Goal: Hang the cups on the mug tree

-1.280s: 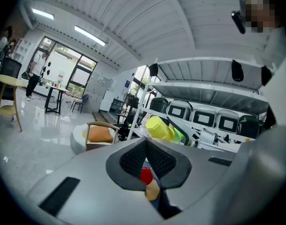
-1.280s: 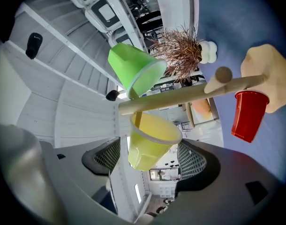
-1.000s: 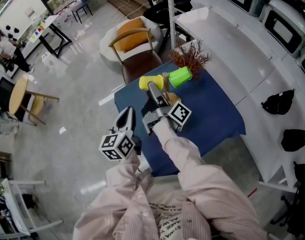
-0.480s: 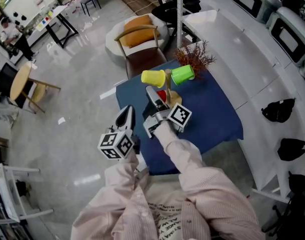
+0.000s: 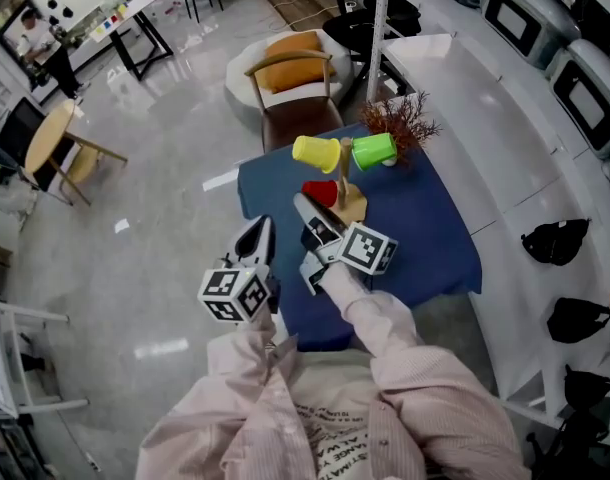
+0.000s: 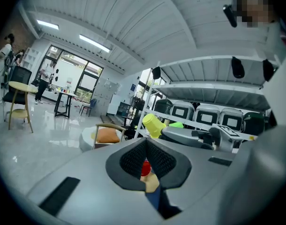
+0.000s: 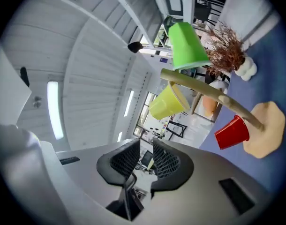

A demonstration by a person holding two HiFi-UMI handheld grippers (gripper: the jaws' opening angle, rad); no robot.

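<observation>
Three cups (image 5: 315, 153) hang on mug tree (image 5: 345, 180). Near it, right hand-held gripper (image 5: 305, 206) empty, jaws just closing to a narrow gap; left hand-held gripper (image 5: 259, 226) closed.

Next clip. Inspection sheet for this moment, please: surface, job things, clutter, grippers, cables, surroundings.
Surface: blue cloth covers the table.
Job's things: mug tree upright on its wooden base; yellow cup, green cup and red cup all hang on it.
Clutter: dried reddish plant at the far edge.
Grippers: left gripper shut, empty; right gripper has just been closing, a narrow gap left, nothing between its jaws.
Cables: nothing seen.
Surroundings: chair with orange cushion, white counter, glossy floor.
</observation>
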